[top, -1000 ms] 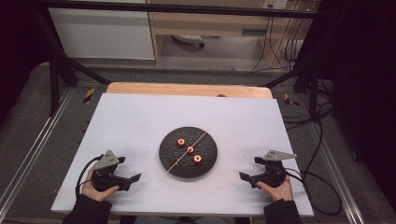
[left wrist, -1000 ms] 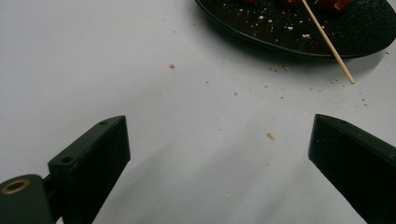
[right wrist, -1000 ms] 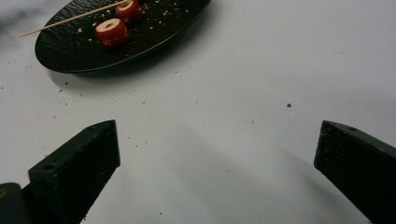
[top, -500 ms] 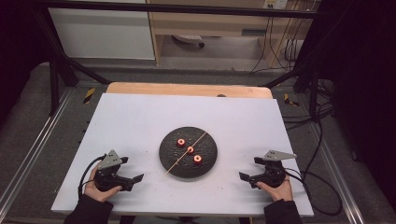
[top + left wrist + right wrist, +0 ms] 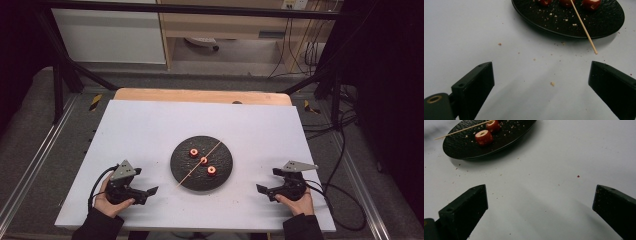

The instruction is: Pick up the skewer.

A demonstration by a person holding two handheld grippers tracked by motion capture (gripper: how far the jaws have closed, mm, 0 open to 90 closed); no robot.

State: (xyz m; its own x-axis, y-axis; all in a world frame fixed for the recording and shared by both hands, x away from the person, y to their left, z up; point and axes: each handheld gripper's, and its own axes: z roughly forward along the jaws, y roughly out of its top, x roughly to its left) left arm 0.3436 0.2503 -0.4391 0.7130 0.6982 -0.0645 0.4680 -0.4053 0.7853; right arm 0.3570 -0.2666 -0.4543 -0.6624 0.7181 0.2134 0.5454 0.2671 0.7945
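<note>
The left hand-held gripper (image 5: 150, 191) has crept a little nearer the black plate (image 5: 180, 172) than it was a second ago, its jaws now pointing at the plate's near-left rim; the right hand-held gripper (image 5: 263, 190) sits where it was, just off the plate's right side on the white bench (image 5: 150, 125). Both are empty and spread wide — in each gripper view the two black jaws stand far apart with bare bench and crumbs between them. On the plate lie three red rings with pale centres (image 5: 212, 171) in a loose diagonal row; a thin wooden skewer (image 5: 187, 177) rests across them, its lower tip poking past the rim onto the bench, close ahead of the left jaws in the left gripper view (image 5: 595, 52). That small advance reads as the start of a reach for the skewer's free end — nothing is gripped yet, so the threading of rings looks not begun; the right side seems to wait for its turn.
</note>
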